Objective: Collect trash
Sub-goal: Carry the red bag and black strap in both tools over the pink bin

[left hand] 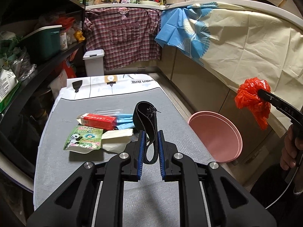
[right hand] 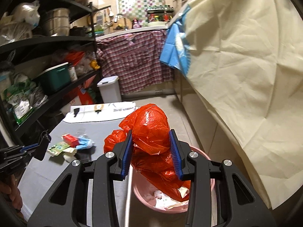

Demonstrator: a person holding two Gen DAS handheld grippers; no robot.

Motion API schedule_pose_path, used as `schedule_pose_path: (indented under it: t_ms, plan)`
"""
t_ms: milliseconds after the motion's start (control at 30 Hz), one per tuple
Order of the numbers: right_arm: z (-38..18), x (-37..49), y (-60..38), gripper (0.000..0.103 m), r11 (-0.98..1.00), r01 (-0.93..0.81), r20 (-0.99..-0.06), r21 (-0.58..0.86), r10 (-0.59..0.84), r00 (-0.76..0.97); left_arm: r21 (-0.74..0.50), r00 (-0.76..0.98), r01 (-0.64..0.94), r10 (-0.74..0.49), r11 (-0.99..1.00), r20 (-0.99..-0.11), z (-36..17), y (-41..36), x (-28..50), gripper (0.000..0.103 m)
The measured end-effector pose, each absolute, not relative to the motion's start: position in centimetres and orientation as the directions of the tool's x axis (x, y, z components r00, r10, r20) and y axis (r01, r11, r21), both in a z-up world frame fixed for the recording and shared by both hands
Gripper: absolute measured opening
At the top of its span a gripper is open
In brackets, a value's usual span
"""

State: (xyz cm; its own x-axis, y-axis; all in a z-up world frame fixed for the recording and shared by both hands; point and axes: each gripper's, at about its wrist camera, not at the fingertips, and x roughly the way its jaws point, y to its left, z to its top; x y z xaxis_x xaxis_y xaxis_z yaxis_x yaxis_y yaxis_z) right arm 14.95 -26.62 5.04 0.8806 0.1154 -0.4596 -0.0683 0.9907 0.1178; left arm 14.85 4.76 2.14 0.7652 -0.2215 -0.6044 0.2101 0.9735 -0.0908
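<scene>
— Progress? 
— Right gripper [right hand: 150,147] clamps the red bag [right hand: 149,128] above the pink bin [right hand: 144,198]; left gripper [left hand: 151,143] pinches a black strap [left hand: 145,117]. 
— Left? 
— Red box [left hand: 100,121], panda pouch [left hand: 83,140] and tissues [left hand: 115,138] litter the table [left hand: 75,170].

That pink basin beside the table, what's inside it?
In the pink basin, some whitish crumpled paper or wrappers lie at the bottom. The red plastic bag, held by the right hand-held gripper, hangs over it and hides the rest.
</scene>
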Motion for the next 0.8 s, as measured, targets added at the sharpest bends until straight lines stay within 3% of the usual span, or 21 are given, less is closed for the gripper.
schedule_pose_path:
  t_ms: [800]
  plan:
    - [2.5, 16.6, -32.4, 0.038, 0.987, 0.038, -0.471, 0.154, 0.039, 0.882, -0.081, 0.73, 0.283, -0.27, 0.956, -0.629, 0.9, -1.5, 18.4, 0.014]
